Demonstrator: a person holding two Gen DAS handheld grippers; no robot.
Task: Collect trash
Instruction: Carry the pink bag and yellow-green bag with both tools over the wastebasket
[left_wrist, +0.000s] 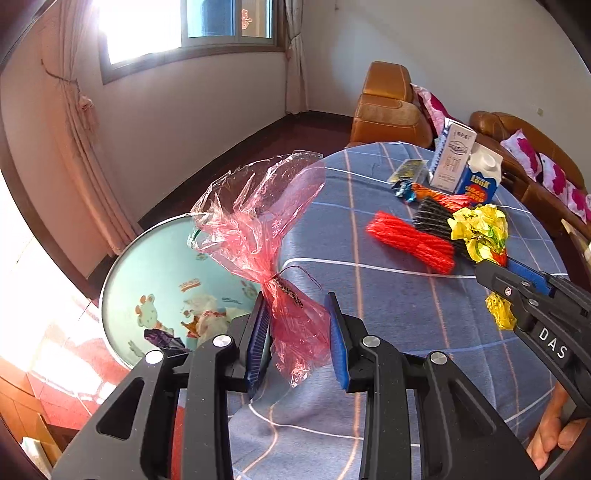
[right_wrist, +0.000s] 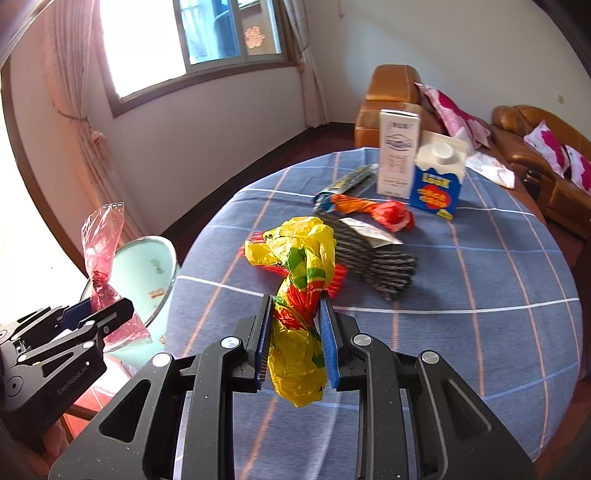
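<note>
Left of the tabletop (right_wrist: 480, 332), with its blue checked cloth, stands a pale green basin (left_wrist: 147, 266). Over the tabletop's left edge, the left hand-held gripper (left_wrist: 299, 332) pinches a crumpled pink plastic bag (left_wrist: 258, 229) at its tied neck, its pads narrowed onto the film. Nearer the tabletop's middle, the right hand-held gripper (right_wrist: 295, 339) is clamped on a yellow plastic bag (right_wrist: 299, 258) with red and green print. Beyond it on the tabletop lie a red ribbed bundle (left_wrist: 410, 242), a dark ribbed bundle (right_wrist: 373, 266), an orange wrapper (right_wrist: 373, 210), a white box (right_wrist: 399, 151) and a blue carton (right_wrist: 437, 181).
</note>
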